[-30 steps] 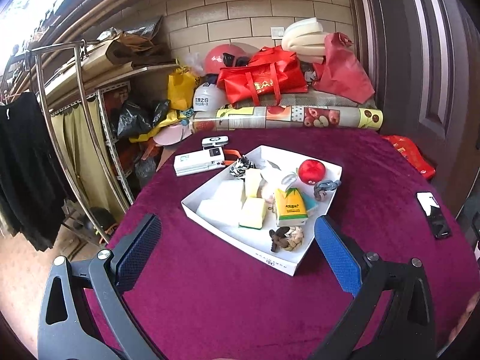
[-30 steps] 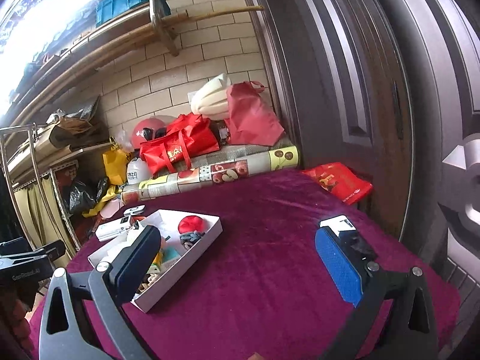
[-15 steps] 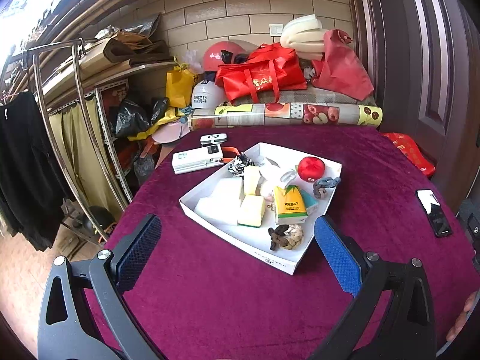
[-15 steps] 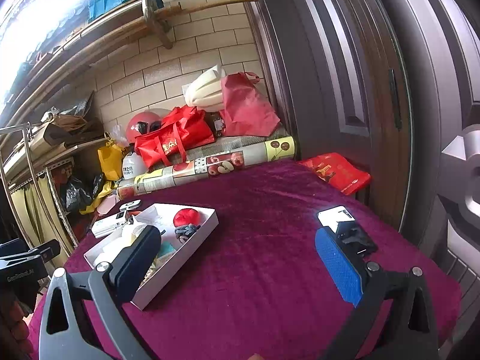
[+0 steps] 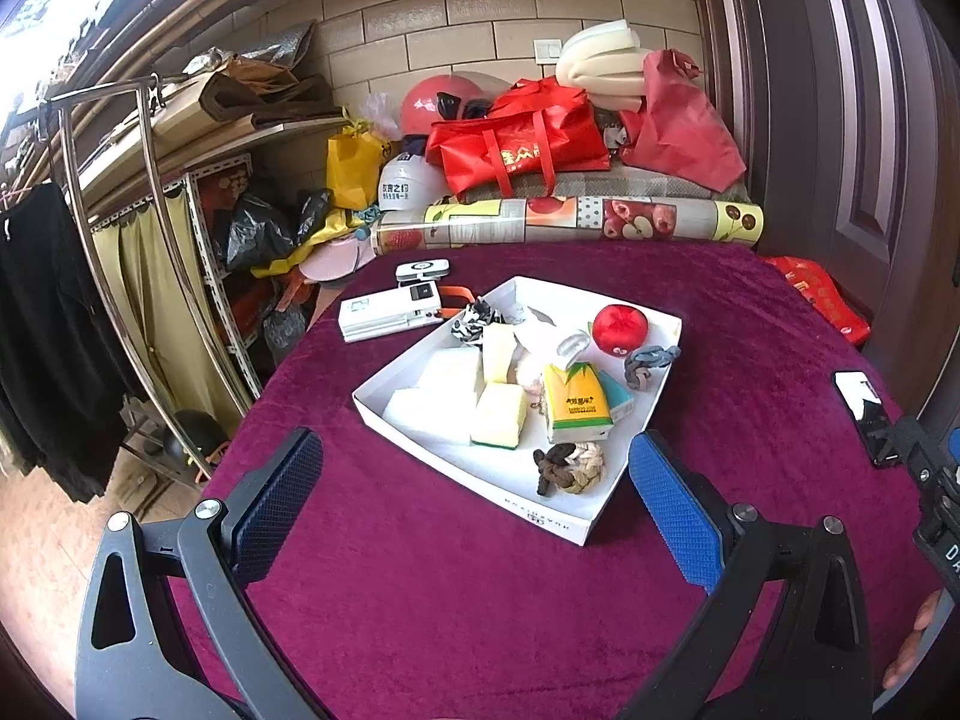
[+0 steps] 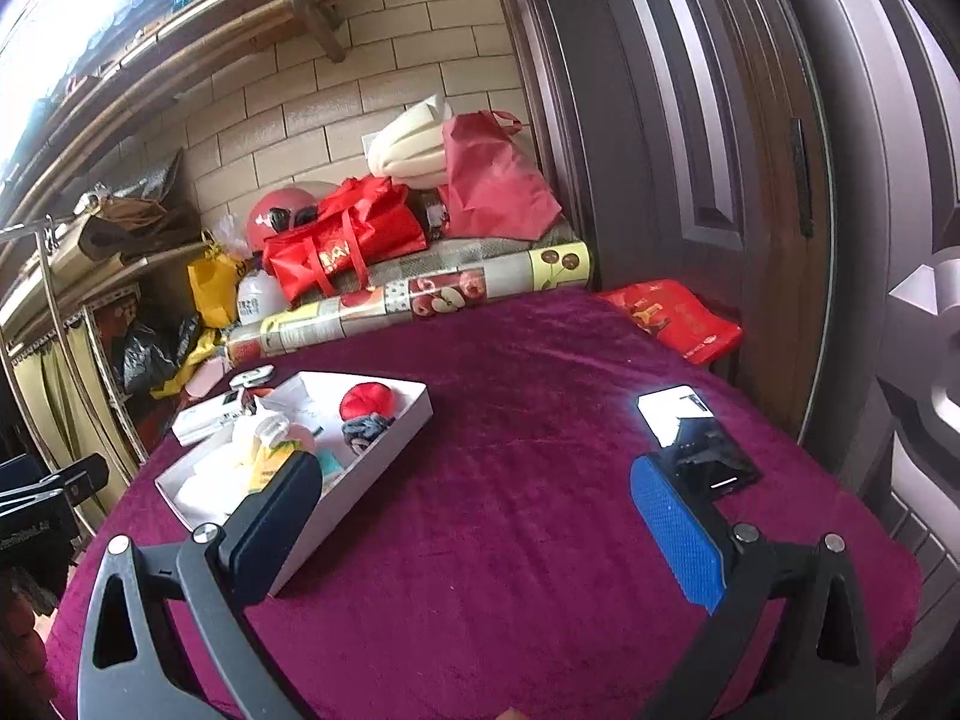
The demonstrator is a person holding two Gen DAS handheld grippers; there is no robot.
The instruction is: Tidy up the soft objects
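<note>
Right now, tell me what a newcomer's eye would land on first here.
The shallow white cardboard tray of soft odds and ends sits mid-table on the deep magenta velvet tablecloth, a red plush apple bright at its far corner. Behind the table, a shiny red tote bag tops a cluttered pile against the brick wall.

A round table (image 5: pixel 420 588) draped in a crimson velvet cloth stands before a cream brick wall (image 5: pixel 468 6). A dark panelled door (image 6: pixel 720 120) rises on the right. On the left a metal shelf rack (image 5: pixel 198 228) holds bags, and daylight glares from the upper left corner
</note>
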